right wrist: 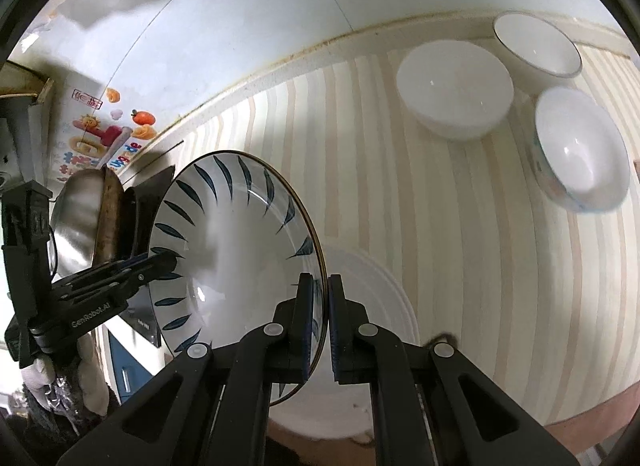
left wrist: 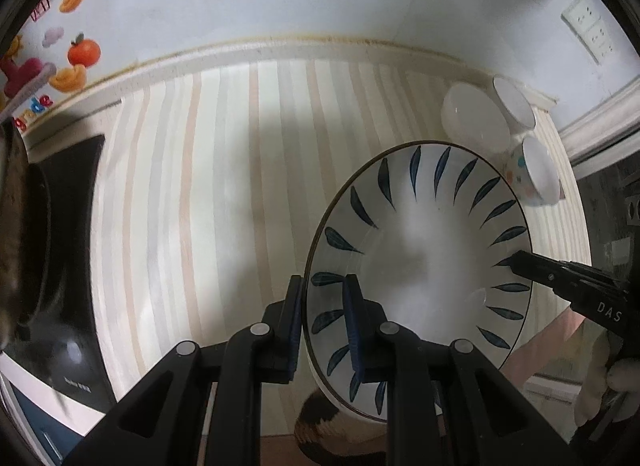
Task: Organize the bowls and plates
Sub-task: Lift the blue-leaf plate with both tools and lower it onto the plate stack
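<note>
A white plate with blue leaf marks is held above the striped counter by both grippers. My left gripper is shut on its left rim; my right gripper is shut on its right rim. The plate shows tilted in the right wrist view, above a plain white plate on the counter. The right gripper's tip reaches the plate's far rim in the left wrist view. Three bowls stand at the back right: a plain white one, a blue-rimmed one and a dotted one.
A black induction cooker with a dark pan on it lies at the left. A steel pot stands by the wall. The white wall carries fruit stickers and a socket. The counter's front edge is near.
</note>
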Demonstrator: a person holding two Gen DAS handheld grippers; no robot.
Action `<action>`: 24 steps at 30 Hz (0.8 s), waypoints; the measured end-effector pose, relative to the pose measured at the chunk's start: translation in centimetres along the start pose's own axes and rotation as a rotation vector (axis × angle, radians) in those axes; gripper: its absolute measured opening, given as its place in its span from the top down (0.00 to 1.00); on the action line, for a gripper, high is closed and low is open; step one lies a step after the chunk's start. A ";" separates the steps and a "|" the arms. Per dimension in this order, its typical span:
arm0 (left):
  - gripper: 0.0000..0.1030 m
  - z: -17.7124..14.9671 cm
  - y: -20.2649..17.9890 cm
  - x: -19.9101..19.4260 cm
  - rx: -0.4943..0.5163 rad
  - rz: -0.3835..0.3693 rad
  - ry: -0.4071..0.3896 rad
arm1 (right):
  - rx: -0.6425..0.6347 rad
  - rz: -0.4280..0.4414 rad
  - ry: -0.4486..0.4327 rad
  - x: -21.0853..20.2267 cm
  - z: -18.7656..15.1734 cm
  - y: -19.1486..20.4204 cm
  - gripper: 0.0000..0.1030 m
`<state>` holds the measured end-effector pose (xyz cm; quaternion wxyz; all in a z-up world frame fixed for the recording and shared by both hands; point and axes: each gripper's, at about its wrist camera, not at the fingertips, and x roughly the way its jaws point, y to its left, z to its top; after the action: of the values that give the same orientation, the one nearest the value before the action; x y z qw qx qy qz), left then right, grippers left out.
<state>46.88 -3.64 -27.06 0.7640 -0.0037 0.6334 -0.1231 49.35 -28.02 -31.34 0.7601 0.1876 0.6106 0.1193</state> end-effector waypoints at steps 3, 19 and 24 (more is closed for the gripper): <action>0.83 -1.3 -0.7 1.3 0.002 0.004 0.040 | 0.006 -0.006 0.023 0.7 -1.1 -0.8 0.92; 0.83 -3.5 -2.5 7.2 -0.010 0.071 0.153 | 0.027 -0.032 0.163 6.6 -4.7 -5.1 0.92; 0.83 -3.4 -3.1 7.4 -0.023 0.093 0.146 | 0.018 -0.027 0.173 6.8 -4.3 -5.5 0.92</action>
<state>44.24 -7.57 -34.38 0.7206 0.0260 0.6882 -0.0803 46.46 -29.60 -40.47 0.7042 0.1750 0.6777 0.1194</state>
